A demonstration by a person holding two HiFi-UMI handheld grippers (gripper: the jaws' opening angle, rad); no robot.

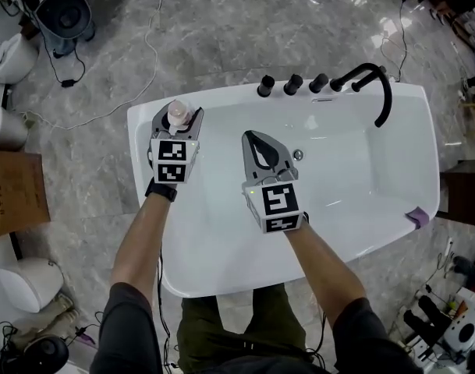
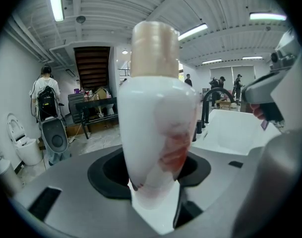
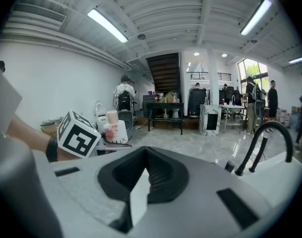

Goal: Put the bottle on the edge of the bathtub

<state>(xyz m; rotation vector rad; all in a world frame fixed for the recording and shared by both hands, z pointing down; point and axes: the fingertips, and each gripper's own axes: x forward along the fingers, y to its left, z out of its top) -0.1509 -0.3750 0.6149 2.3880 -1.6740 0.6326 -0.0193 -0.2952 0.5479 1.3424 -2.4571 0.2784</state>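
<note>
A white bottle (image 1: 178, 114) with a pale pink cap stands upright at the far left corner of the white bathtub's rim (image 1: 143, 119). My left gripper (image 1: 177, 120) is shut on it, its jaws hugging both sides. In the left gripper view the bottle (image 2: 155, 108) fills the middle, with reddish print low on its body. I cannot tell whether its base rests on the rim. My right gripper (image 1: 251, 137) hovers over the tub's basin, shut with nothing in it. The right gripper view shows the bottle (image 3: 112, 128) off to the left, beside the left gripper's marker cube (image 3: 77, 134).
A black faucet (image 1: 373, 84) and three black knobs (image 1: 292, 84) line the tub's far rim. A drain (image 1: 298, 155) sits in the basin and a small purple item (image 1: 417, 217) on the right rim. A cardboard box (image 1: 15, 193), toilets and cables lie on the floor to the left.
</note>
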